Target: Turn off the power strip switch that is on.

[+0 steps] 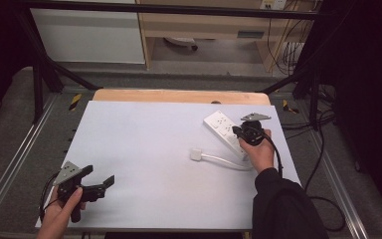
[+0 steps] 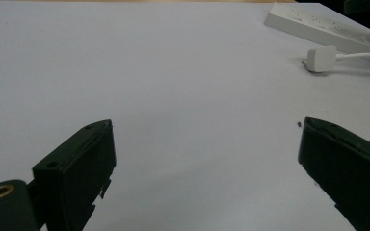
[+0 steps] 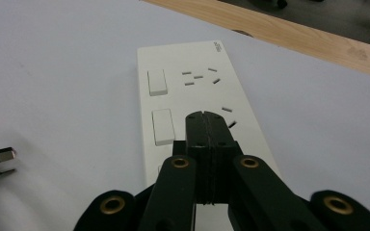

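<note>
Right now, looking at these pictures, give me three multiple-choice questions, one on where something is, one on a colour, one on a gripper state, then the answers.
1. Where does the power strip lie on the table?
A. the right side
B. the left side
C. the near edge

2. What colour is the plug?
A. black
B. white
C. red

3. How do the jaws of the right hand-held gripper stand?
A. wide open
B. closed on the plug
C. shut on nothing

Answers: 1 A, the high view shows it under the right hand; 2 B, it matches its white cord; 3 C, the right gripper view shows them pressed together above the strip.
</note>
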`<state>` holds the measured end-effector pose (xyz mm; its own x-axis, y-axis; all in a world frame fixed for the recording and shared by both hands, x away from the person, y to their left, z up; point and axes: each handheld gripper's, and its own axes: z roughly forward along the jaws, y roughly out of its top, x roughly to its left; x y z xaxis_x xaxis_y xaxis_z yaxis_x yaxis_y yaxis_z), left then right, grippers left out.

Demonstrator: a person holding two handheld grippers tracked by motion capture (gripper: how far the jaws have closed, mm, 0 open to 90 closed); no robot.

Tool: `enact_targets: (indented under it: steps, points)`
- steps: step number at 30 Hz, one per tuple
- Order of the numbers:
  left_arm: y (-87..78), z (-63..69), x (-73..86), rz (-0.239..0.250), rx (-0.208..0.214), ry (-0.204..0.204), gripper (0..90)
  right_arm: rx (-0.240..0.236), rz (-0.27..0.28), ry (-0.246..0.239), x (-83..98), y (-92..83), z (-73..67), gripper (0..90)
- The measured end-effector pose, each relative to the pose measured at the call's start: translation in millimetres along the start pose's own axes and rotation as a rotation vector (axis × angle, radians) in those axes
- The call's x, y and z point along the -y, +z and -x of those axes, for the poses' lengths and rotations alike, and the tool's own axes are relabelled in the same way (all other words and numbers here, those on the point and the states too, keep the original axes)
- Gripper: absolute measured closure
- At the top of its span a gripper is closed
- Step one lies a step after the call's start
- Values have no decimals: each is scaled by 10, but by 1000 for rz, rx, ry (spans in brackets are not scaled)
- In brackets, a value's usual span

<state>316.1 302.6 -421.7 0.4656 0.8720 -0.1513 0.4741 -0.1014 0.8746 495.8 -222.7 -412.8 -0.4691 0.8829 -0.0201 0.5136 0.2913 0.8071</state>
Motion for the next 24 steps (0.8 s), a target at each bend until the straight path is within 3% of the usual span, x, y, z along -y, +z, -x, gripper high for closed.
enact_targets:
  steps: [24]
  points:
    - [3,-1,3,-1,0,1,60,-27,-32,-13,83,119,-87,900]
